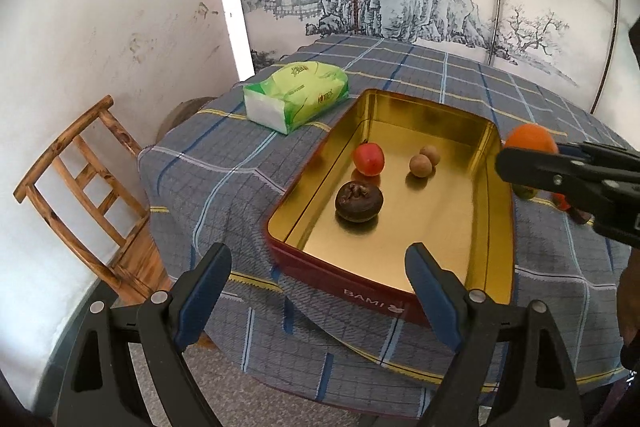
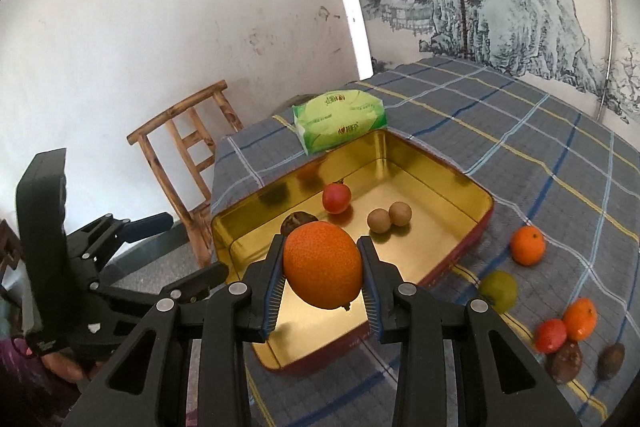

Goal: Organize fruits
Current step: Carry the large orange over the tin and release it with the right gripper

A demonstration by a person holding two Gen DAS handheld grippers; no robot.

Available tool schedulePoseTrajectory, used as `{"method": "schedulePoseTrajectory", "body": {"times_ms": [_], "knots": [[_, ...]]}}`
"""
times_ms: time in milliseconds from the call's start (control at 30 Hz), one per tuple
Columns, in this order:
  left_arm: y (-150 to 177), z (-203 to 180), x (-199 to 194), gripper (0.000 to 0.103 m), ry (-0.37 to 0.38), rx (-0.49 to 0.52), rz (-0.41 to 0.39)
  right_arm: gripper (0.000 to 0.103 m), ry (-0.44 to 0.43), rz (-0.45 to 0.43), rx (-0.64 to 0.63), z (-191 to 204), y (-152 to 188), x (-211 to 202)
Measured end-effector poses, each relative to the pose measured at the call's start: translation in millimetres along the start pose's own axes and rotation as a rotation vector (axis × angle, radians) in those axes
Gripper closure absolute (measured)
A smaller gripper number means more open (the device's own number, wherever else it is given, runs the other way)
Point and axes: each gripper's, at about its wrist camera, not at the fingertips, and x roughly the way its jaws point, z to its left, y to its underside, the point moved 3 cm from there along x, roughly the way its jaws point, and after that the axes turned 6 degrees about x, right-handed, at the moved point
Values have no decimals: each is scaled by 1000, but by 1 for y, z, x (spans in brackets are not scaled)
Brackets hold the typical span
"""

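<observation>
Four fruits lie in the gold tin just beyond the right claw, whose pads clamp an orange above the tin's near end. Left claw, wide open and empty, hovers at the tin's edge; other fruits, partly blurred, sit on the counter to the right.

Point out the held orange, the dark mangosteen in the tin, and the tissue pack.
held orange [image 2: 323, 265], right wrist view, middle of its peel
dark mangosteen [image 1: 359, 202], left wrist view, its front side
tissue pack [image 1: 298, 91], left wrist view, green top face
</observation>
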Motion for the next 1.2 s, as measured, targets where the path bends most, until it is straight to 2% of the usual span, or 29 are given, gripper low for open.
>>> {"method": "schedulePoseTrajectory", "body": {"times_ms": [567,1200], "knots": [[1,4,7,17,-30,-7,6,67,10,91,20,-13,0,59],[-4,-3,5,17,-20,-5,7,67,15,127,23,-12,-4,86]]}}
